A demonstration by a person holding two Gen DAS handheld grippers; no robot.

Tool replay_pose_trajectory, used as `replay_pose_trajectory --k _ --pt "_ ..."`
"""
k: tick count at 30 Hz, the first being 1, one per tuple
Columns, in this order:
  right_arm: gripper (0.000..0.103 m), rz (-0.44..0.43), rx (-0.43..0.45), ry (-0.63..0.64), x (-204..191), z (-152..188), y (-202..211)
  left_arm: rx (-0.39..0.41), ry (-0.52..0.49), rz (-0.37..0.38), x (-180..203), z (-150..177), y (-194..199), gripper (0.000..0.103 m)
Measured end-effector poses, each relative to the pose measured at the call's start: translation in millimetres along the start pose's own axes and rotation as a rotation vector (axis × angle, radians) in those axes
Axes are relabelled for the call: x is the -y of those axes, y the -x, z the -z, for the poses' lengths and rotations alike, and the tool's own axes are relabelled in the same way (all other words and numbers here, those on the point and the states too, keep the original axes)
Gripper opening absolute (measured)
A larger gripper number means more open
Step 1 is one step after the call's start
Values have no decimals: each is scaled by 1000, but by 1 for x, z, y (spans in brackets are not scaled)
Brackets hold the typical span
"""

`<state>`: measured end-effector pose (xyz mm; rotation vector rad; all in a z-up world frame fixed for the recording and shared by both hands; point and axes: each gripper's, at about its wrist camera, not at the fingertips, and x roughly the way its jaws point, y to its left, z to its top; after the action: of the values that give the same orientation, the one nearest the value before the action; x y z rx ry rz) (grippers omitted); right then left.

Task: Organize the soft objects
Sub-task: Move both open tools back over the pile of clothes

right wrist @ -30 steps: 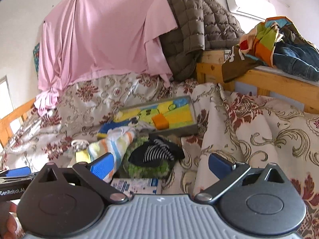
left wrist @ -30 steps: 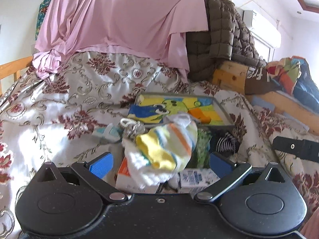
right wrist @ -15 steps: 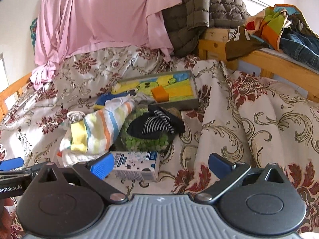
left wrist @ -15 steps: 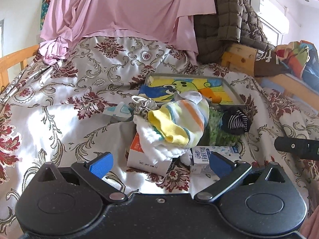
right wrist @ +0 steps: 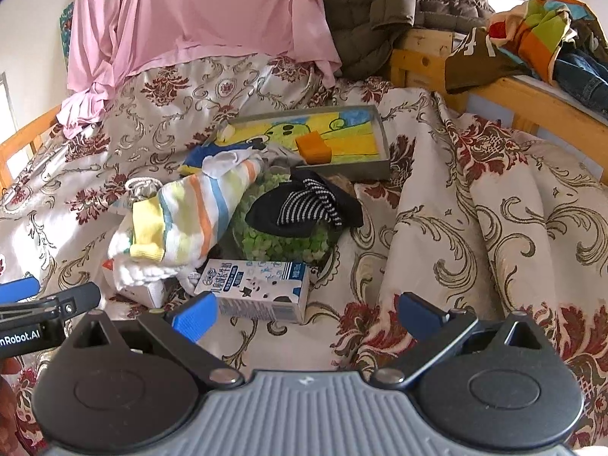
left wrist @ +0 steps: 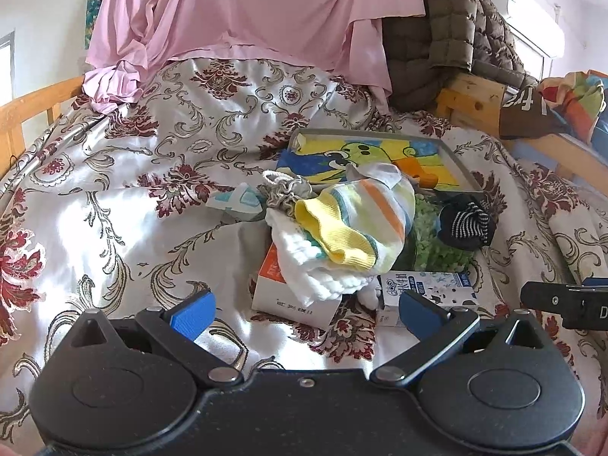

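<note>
Floral satin bedding (left wrist: 125, 205) covers the bed, crumpled and glossy, with a pink sheet (left wrist: 243, 11) draped behind it and a quilted brown jacket (right wrist: 399, 3) slung over the wooden bed frame (right wrist: 421, 49). Near the middle lies a heap of small things. A striped sock (left wrist: 364, 212) sits on top, its yellow cuff turned toward the left gripper (left wrist: 304, 307), draped over a white knitted cloth (left wrist: 307, 266) that rests on an orange-and-white carton (left wrist: 281, 292). Just beside it a black striped sock (right wrist: 304, 205) lies on a green pebbly mat (right wrist: 281, 239), and a milk carton (right wrist: 258, 288) sits in front of the mat. Behind the heap is a shallow grey tray (right wrist: 383, 140) lined with a cartoon picture, an orange sponge (right wrist: 313, 146) in it.

Both tongs are spread wide and hold nothing; the right gripper (right wrist: 304, 311) hovers just short of the milk carton.

The socks look light, limp and easily snagged, so a pinch on the bunched yellow cuff or a raised fold would likely hold best. The satin probably slides, and the cartons beneath may shift
</note>
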<state>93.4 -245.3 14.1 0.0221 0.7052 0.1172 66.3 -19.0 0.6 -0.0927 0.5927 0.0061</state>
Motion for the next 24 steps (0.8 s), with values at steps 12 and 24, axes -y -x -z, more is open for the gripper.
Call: replay_pose_trajectory --k 12,24 --pt "103 -9 -26 11 -3 -1 -6 -14 9 -22 2 -1 -7 102" --pt "103 -43 -4 -43 -1 -10 -15 10 2 -28 6 -9 -16 102"
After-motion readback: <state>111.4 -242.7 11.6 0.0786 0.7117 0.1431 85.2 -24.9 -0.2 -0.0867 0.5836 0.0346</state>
